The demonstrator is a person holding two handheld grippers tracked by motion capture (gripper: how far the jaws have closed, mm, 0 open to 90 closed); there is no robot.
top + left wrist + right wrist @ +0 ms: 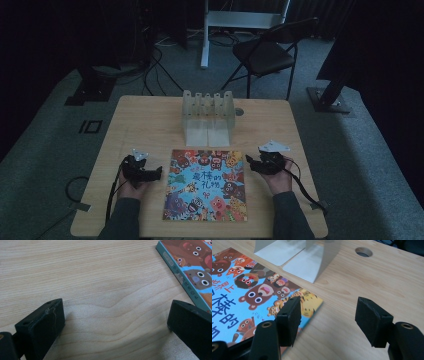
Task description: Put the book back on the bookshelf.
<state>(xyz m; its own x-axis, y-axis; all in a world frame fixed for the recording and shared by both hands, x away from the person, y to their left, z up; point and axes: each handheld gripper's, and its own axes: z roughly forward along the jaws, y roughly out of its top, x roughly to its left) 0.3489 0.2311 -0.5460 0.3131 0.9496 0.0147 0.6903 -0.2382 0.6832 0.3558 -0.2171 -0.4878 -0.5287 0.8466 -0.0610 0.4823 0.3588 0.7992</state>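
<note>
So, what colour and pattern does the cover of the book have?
The book has a light blue cover crowded with cartoon animals and dark blue characters, clearest in the right gripper view.

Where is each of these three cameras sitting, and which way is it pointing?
High view: above the person's side, facing forward and down on the wooden table; forearms and both grippers show.
Left gripper view: on the left gripper, looking at the tabletop; its open jaws show.
Right gripper view: on the right gripper, facing the rack; its open jaws show.
All share the picture book.

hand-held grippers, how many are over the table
2: the left hand-held gripper is beside the picture book's left edge, the right hand-held gripper by its upper right corner. Both are open, holding nothing.
</note>
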